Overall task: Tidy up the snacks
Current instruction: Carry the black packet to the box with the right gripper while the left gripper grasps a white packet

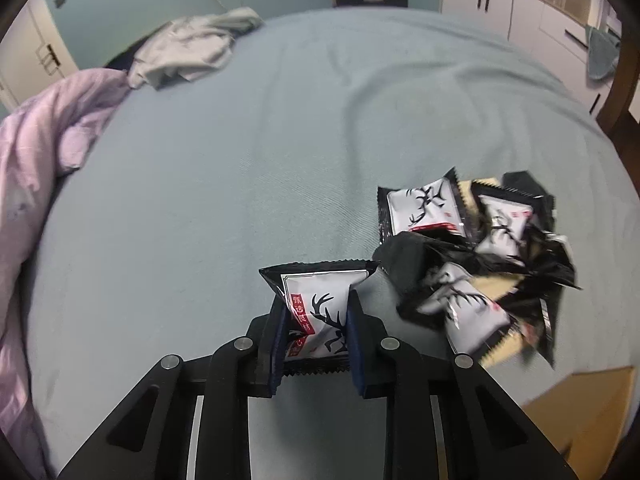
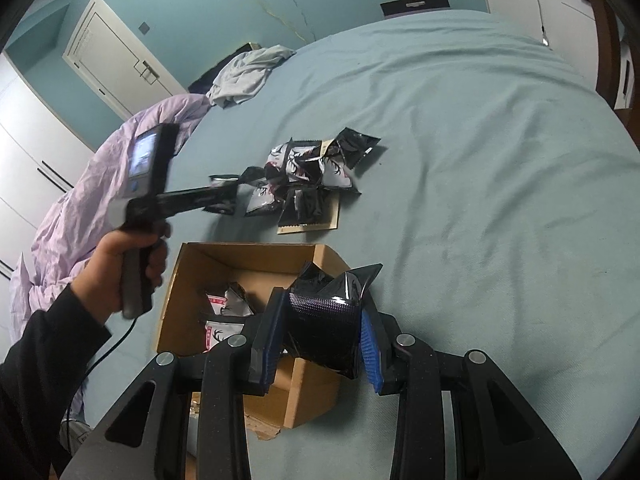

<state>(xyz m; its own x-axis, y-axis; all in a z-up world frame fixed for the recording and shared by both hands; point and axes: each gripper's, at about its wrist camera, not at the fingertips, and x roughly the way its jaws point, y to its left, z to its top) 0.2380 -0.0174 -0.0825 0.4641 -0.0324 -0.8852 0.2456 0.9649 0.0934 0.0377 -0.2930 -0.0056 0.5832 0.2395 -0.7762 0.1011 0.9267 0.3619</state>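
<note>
Here the left gripper (image 1: 316, 312) is clamped on a white deer-print snack packet (image 1: 320, 312) just beside the snack pile (image 1: 472, 256) on the blue bedsheet (image 1: 260, 160). The right gripper (image 2: 320, 316) pinches a black packet (image 2: 324, 320) over the cardboard box (image 2: 192, 272), near the pile.

Left tool (image 1: 316, 312): matte black linkage arms with teardrop cut-outs, round silver pivot pins, dark blue pads lining the two fingers.

Right tool (image 2: 320, 320): same black frame and silver pins; pads brighter blue, finely ribbed along the edge.

Left unit seen from the right wrist: black pistol-style handle, grey panel near the grip, small lit screen on the rear block, thin black cable trailing from the base.

Left hand (image 2: 120, 268): bare; black long sleeve (image 2: 44, 360) to the wrist.
</note>
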